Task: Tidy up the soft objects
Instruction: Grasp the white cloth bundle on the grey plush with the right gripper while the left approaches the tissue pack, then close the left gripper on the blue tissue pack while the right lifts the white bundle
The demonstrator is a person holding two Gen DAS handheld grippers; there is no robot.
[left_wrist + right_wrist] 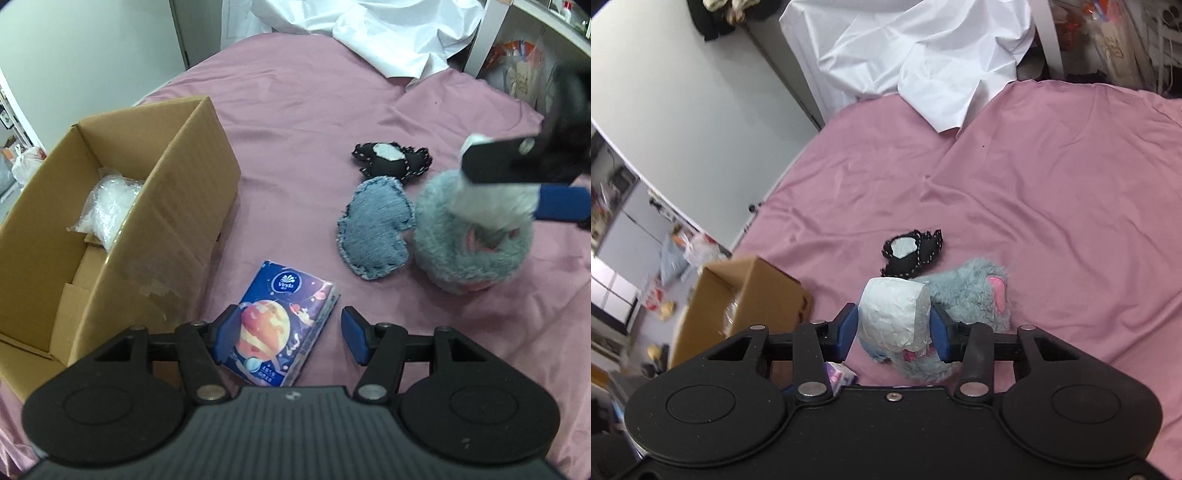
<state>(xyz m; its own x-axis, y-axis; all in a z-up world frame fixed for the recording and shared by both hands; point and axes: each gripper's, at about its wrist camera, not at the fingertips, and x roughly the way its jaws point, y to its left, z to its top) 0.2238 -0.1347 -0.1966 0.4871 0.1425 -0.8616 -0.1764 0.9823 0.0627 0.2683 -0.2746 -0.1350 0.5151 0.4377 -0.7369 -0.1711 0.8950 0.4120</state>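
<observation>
We have two pickups going on the pink bedsheet (303, 122). Our right gripper (893, 328) is clenched on a white paper roll (894, 314), a blue pad pressing each side, right above the fluffy grey toy (967, 295). Our left gripper (286, 334) is spread wide over a blue tissue pack (284, 321); the left pad overlaps the pack's edge, the right pad stands clear of it, so nothing is gripped there yet.

The cardboard box (177, 206) sits open to the left with a clear plastic bag (110, 203) inside; we judge it to be the place for the soft things. A denim pouch (373, 229) and a black stitched pouch (391, 158) lie on the sheet beside the grey toy.

Next, the right hand needs to carry the roll across to the box without squeezing it flat. The left must close squarely on the slippery pack.
</observation>
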